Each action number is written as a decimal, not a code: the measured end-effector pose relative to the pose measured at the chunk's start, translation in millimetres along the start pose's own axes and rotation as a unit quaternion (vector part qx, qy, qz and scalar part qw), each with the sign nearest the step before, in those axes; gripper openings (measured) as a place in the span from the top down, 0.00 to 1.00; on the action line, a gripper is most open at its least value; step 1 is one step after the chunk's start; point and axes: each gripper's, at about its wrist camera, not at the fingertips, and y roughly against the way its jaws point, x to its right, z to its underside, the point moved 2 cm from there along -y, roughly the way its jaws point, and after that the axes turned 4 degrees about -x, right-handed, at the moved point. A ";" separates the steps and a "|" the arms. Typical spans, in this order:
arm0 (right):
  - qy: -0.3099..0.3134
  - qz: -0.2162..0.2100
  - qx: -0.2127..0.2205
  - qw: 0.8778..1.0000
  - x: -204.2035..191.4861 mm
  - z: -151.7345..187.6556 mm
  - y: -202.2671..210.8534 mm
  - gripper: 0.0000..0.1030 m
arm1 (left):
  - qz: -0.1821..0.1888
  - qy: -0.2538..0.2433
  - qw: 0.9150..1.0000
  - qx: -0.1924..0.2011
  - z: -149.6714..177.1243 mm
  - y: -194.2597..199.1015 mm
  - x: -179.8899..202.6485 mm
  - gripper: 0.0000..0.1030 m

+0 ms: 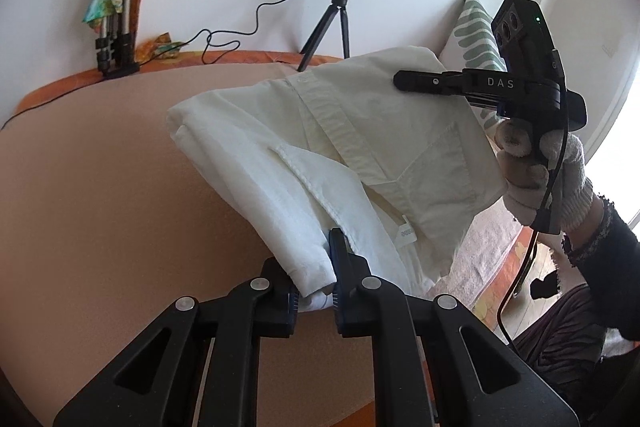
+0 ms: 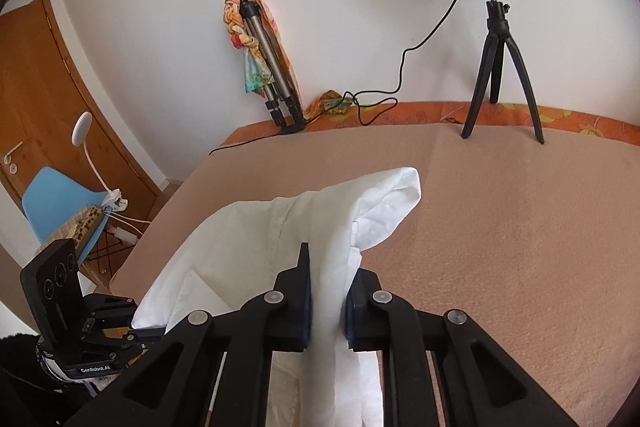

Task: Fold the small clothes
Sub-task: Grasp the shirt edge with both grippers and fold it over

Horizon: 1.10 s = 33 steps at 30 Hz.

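A small white button shirt (image 1: 360, 155) with a chest pocket is held up over the tan-covered table (image 1: 120, 207), partly folded. My left gripper (image 1: 316, 291) is shut on a bunched lower corner of it. My right gripper (image 2: 328, 303) is shut on another fold of the white shirt (image 2: 240, 239). In the left wrist view the right gripper (image 1: 404, 81) shows at the shirt's upper right edge, held by a gloved hand. In the right wrist view the left gripper (image 2: 138, 335) shows at the lower left, at the shirt's edge.
A ring light on a black tripod (image 1: 340, 19) stands at the back of the table, its cable (image 1: 240, 31) trailing left. A folded tripod with a colourful scarf (image 1: 116, 7) leans on the wall. A leaf-pattern cushion (image 1: 476, 31) is at the right. A blue chair (image 2: 60, 199) stands beside the table.
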 end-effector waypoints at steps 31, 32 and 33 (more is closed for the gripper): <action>-0.034 0.181 0.056 0.981 197.7 -56.6 87.6 0.90 | 0.085 -0.074 0.993 0.025 -149.7 -161.3 125.1 0.89; -0.036 0.188 0.056 0.980 207.2 -59.4 88.0 0.90 | 0.087 -0.075 0.993 0.024 -154.4 -168.9 128.8 0.89; -0.038 0.194 0.054 0.979 217.1 -61.6 88.1 0.90 | 0.087 -0.079 0.993 0.025 -158.5 -177.0 134.6 0.89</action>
